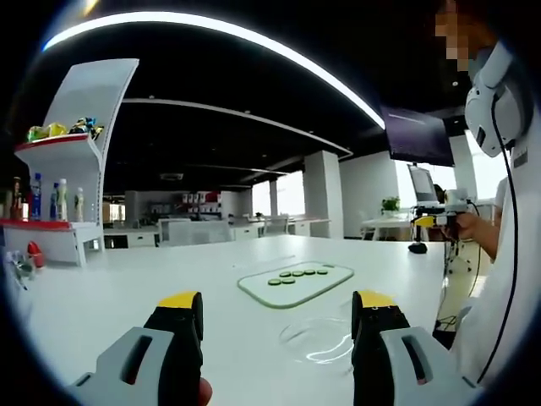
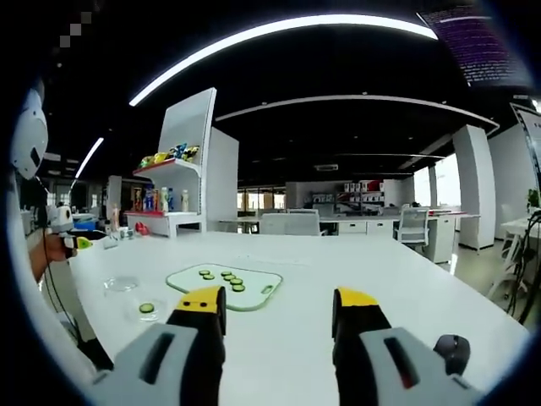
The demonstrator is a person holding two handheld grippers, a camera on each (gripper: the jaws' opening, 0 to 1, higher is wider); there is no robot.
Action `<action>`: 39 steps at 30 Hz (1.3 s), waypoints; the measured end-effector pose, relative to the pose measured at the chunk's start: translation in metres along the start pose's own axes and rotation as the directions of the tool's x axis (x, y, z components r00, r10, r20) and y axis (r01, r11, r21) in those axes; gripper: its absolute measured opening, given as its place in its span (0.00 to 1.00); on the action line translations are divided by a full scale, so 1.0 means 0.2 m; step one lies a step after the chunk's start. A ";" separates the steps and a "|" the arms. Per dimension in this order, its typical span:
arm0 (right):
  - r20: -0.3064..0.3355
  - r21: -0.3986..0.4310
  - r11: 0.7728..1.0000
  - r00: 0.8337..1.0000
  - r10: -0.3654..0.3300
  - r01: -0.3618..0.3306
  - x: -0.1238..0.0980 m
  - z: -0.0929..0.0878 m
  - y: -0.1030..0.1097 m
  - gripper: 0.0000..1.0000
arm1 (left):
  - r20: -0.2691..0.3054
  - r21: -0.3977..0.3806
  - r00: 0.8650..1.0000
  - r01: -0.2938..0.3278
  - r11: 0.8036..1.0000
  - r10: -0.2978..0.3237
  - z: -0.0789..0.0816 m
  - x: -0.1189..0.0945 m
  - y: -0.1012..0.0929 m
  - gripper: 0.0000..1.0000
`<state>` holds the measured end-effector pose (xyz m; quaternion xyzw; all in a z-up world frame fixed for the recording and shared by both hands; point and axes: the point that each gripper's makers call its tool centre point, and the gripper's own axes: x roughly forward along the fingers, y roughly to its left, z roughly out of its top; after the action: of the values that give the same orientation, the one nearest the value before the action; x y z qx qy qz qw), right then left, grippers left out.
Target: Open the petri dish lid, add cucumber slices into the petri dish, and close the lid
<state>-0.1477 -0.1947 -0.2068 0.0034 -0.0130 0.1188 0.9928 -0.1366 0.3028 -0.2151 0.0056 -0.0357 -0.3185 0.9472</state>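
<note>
Clear petri dish (image 1: 317, 340) sits on the white table (image 1: 127, 296) just before the cutting board (image 1: 295, 282) with its cucumber slices (image 1: 297, 276), so both grippers, left gripper (image 1: 277, 326) and right gripper (image 2: 277, 326), jaws spread wide and empty, should probably descend slowly and grip the lid's rim squarely.

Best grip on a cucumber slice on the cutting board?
Take a cucumber slice by its rim, tongs coming straight down from above and straddling it. It lies flat on the cutting board, so no side offers height. Slices sit close together; an end one looks easiest.
</note>
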 end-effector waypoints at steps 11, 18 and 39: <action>-0.006 0.009 1.000 1.000 0.005 -0.005 0.03 -0.01 0.00 0.53 | -0.005 -0.001 1.000 -0.021 1.000 0.021 -0.01 -0.02 0.03 0.71; -0.012 0.006 1.000 1.000 -0.002 0.002 0.04 0.00 -0.01 0.54 | 0.002 -0.008 0.999 -0.033 0.999 0.033 -0.02 -0.03 0.06 0.71; -0.029 0.009 1.000 1.000 -0.009 0.009 0.08 -0.02 -0.05 0.55 | -0.015 -0.005 0.998 -0.059 0.998 0.059 -0.03 -0.02 0.11 0.71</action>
<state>-0.1302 -0.2000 -0.2102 0.0060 0.0021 0.1144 0.9934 -0.1264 0.3232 -0.2209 0.0044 -0.0279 -0.2903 0.9565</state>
